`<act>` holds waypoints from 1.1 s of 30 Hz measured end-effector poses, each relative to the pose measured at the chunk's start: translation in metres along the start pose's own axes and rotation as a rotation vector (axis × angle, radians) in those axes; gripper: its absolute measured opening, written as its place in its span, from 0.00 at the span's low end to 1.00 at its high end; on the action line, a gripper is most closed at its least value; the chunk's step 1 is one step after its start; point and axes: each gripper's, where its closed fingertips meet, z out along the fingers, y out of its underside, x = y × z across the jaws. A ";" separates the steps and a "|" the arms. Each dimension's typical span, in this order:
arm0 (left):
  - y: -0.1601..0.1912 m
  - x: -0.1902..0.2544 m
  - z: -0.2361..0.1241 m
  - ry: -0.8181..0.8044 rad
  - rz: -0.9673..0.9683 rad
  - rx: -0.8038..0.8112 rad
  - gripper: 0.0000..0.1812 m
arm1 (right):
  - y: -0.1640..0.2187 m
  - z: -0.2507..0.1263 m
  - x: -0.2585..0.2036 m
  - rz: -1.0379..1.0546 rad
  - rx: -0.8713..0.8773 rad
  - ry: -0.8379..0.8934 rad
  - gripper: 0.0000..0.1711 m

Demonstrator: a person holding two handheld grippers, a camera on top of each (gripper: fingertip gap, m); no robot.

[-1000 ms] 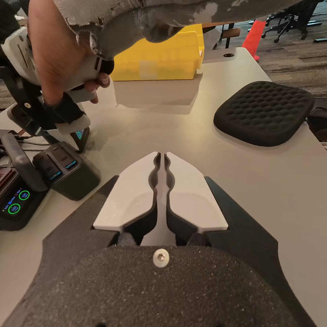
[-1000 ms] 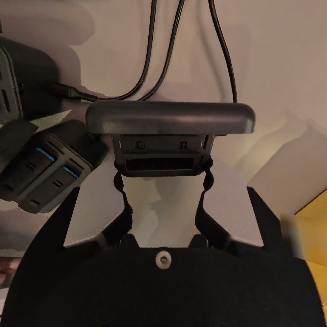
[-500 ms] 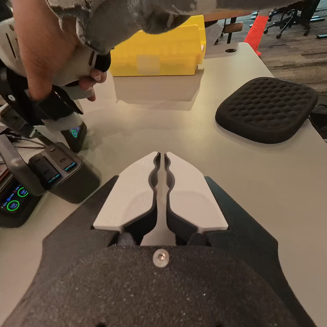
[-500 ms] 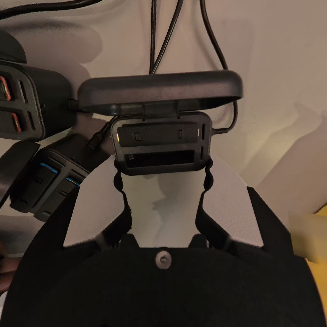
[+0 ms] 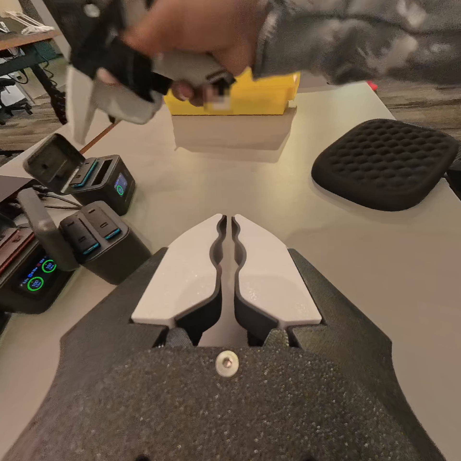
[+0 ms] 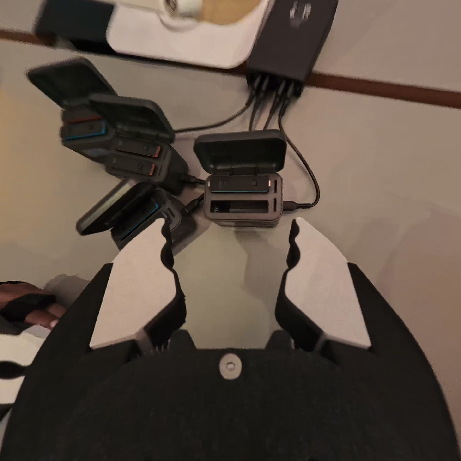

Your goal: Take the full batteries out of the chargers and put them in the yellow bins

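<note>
Several black chargers stand with lids open. In the right wrist view the nearest charger point(image 6: 243, 199) holds one battery point(image 6: 239, 185) in its far slot; its near slot is empty. My right gripper point(image 6: 229, 224) is open and empty, raised above and just short of this charger. It shows blurred in the left wrist view point(image 5: 112, 99), high over the chargers. My left gripper point(image 5: 229, 219) is shut and empty over bare table. The yellow bin point(image 5: 262, 99) stands at the far side. A charger point(image 5: 99, 237) holds two batteries.
A black honeycomb pad point(image 5: 384, 164) lies at the right. A charger with green ring displays point(image 5: 32, 279) sits at the left edge. A black power hub point(image 6: 289, 37) feeds cables point(image 6: 306, 169) to the chargers. More open chargers point(image 6: 139, 159) crowd the left. A hand point(image 6: 37, 311) shows at lower left.
My right gripper has lifted up and back from the open charger it straddled, still open and empty. My left gripper has stayed shut and hardly moved.
</note>
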 end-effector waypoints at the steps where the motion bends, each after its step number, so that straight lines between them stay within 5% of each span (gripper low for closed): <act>1: -0.001 -0.002 -0.001 -0.010 -0.001 0.004 0.02 | 0.001 -0.008 -0.003 -0.001 0.077 -0.014 0.51; 6: -0.004 -0.008 -0.004 -0.035 -0.014 0.023 0.02 | 0.022 -0.042 -0.001 -0.018 0.335 0.004 0.40; 21: -0.032 -0.040 -0.053 -0.236 -0.071 0.154 0.02 | 0.087 -0.071 0.003 -0.123 0.546 0.151 0.12; 27: -0.053 -0.047 -0.119 -0.391 -0.072 0.193 0.02 | 0.092 -0.071 0.002 -0.132 0.568 0.152 0.00; 33: -0.068 -0.080 -0.237 -0.672 -0.045 0.095 0.00 | 0.092 -0.071 -0.001 -0.139 0.584 0.103 0.00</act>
